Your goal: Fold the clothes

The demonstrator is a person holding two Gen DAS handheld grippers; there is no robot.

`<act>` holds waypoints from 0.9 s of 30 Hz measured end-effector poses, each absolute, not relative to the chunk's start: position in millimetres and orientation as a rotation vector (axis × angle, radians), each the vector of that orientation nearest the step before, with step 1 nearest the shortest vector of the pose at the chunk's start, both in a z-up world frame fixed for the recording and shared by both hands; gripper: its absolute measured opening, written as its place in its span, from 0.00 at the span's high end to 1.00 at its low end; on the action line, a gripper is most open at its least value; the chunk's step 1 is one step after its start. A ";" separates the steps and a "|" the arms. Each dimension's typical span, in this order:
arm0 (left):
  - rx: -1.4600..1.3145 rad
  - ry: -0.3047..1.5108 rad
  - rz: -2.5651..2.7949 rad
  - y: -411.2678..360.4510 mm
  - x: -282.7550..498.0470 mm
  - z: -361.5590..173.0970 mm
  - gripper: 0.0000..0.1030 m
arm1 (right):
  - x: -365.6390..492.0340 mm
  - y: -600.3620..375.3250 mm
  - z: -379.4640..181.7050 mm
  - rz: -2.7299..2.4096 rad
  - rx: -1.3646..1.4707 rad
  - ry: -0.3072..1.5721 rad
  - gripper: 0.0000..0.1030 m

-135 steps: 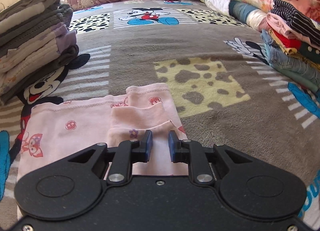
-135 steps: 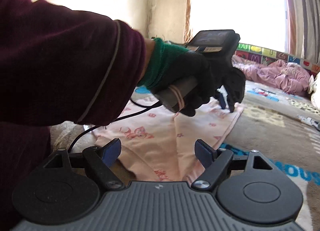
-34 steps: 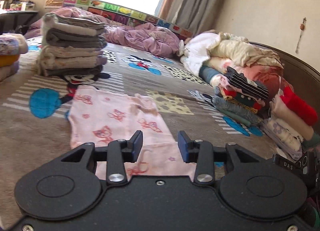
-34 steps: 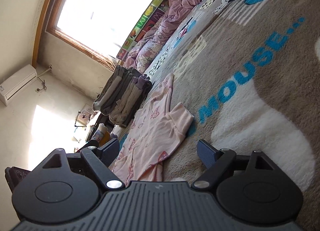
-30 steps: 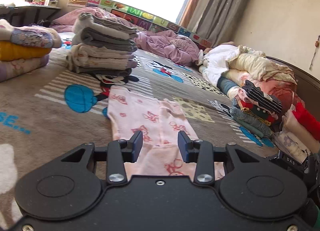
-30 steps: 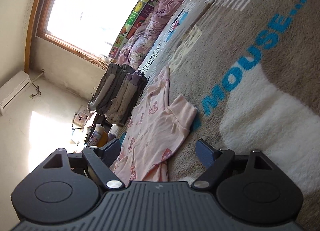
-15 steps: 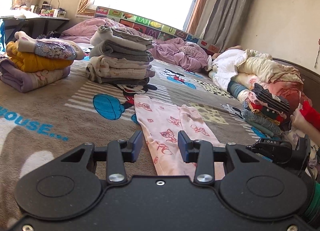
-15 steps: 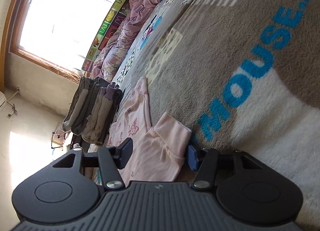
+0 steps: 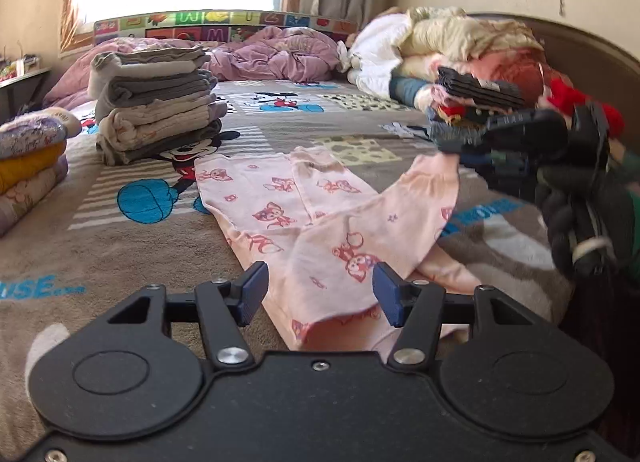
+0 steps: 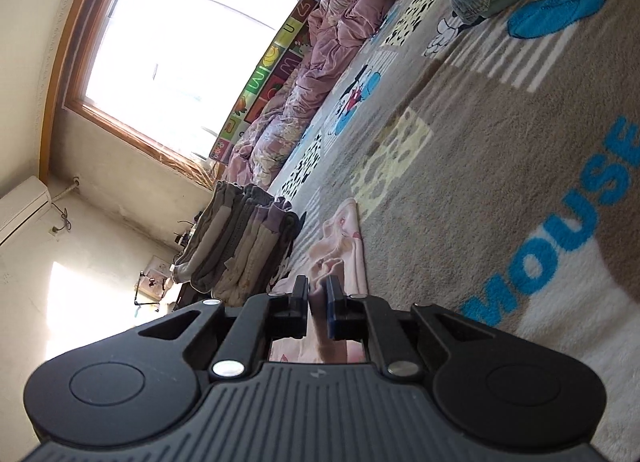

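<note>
A pink printed garment (image 9: 304, 213) lies stretched on the Mickey Mouse blanket (image 9: 120, 254). My left gripper (image 9: 318, 294) is open, its blue pads either side of the garment's near end, holding nothing. My right gripper (image 9: 452, 149) shows at the right of the left wrist view, shut on the garment's right end and lifting it off the blanket. In the right wrist view the right gripper (image 10: 318, 302) is shut on a pink fold (image 10: 344, 246) of the garment.
A stack of folded grey and beige clothes (image 9: 156, 101) stands at the back left, with another folded pile (image 9: 28, 161) at the far left. A heap of unfolded clothes (image 9: 472, 73) lies at the right. A purple duvet (image 9: 276, 53) lies by the window.
My right gripper has closed on the garment's end and raised it. My left gripper has opened wider and come down close over the near end.
</note>
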State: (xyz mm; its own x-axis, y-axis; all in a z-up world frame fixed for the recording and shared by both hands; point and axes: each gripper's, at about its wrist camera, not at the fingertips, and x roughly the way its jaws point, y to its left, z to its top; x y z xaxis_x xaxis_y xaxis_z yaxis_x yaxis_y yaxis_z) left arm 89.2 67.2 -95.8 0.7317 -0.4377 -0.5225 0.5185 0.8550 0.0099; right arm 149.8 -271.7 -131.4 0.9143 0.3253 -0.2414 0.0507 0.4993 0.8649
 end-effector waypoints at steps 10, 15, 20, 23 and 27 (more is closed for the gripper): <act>0.281 0.578 -0.462 59.8 88.2 -115.8 0.47 | 155.0 -269.9 -113.9 0.123 0.920 0.468 0.80; 0.271 0.564 -0.466 55.0 87.7 -111.9 0.47 | 138.1 -263.8 -144.1 0.084 0.972 0.589 0.24; 0.302 0.570 -0.473 45.5 88.5 -116.3 0.47 | 129.5 -258.5 -174.7 0.061 1.125 0.613 0.38; 0.296 0.572 -0.465 45.9 90.2 -117.6 0.47 | 134.9 -258.5 -180.4 0.062 1.157 0.599 0.46; 0.285 0.572 -0.456 47.9 92.0 -118.0 0.47 | 143.9 -263.0 -192.2 0.055 1.212 0.593 0.67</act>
